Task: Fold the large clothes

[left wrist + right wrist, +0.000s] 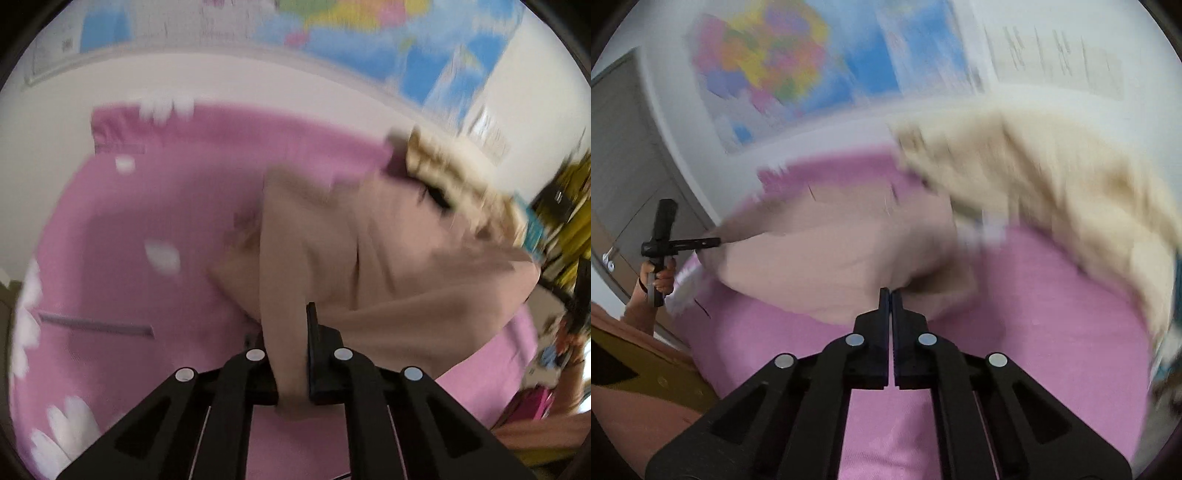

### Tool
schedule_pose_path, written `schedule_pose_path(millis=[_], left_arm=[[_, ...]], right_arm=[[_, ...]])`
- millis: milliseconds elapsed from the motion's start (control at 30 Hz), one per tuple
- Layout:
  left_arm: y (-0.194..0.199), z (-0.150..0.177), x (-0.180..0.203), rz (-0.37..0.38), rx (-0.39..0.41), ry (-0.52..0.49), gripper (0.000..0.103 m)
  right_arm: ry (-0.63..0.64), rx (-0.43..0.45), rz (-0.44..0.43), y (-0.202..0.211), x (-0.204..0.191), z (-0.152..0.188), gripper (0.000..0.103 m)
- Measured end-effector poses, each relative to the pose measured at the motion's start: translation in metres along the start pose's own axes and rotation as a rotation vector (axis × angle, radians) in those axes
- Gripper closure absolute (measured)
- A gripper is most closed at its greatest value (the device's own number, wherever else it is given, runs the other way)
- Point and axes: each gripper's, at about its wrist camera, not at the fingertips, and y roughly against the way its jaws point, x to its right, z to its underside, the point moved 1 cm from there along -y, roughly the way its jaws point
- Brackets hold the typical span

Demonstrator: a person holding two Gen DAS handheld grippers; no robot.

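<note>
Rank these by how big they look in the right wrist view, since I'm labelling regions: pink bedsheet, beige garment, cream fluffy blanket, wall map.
1. pink bedsheet
2. cream fluffy blanket and beige garment: look alike, and blur hides their edges, so unranked
3. wall map: smallest, though farther away

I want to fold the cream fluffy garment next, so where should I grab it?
Probably its near edge, approached from the pink sheet side: that edge lies low over bare sheet, while the garment bunches up behind. Blur hides any collar or sleeve.
</note>
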Motion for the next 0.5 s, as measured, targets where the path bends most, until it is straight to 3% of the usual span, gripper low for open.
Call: schedule_pose_path(millis=[67,133,233,267,367,433,500], left_arm=[[-0.014,0.008,-0.004,-0.053,-0.014,0.025,0.061],[-0.012,0.009,-0.007,-0.079,0.019,0.029,0.05],[-0.01,-0.001,-0.003,-0.123,0.042,0.0,0.039],[-0.008,-0.006,0.002,-0.127,0.06,-0.027,0.03],[-0.014,-0.021,0.01,-0.157,0.083,-0.099,0.025],[-0.025,-0.03,0.014,-0.16,0.064,-0.125,0.025],[-0.034,-0.039,0.017,-0.192,0.052,-0.137,0.032]], right_arm=[[-0.034,-0.085,0.038,-0.024,0.008,0.019,0.101],[-0.07,-0.099,0.075,-0.032,0.014,0.025,0.099],[-0.116,-0.004,0.104,-0.016,0.02,0.013,0.074],[-0.121,0.025,0.11,-0.011,0.019,0.008,0.062],[-0.094,0.093,0.068,-0.008,0.004,-0.012,0.049],[-0.049,0.08,0.04,-0.028,-0.011,-0.029,0.045],[-0.003,0.028,0.044,-0.058,-0.028,-0.041,0.04]])
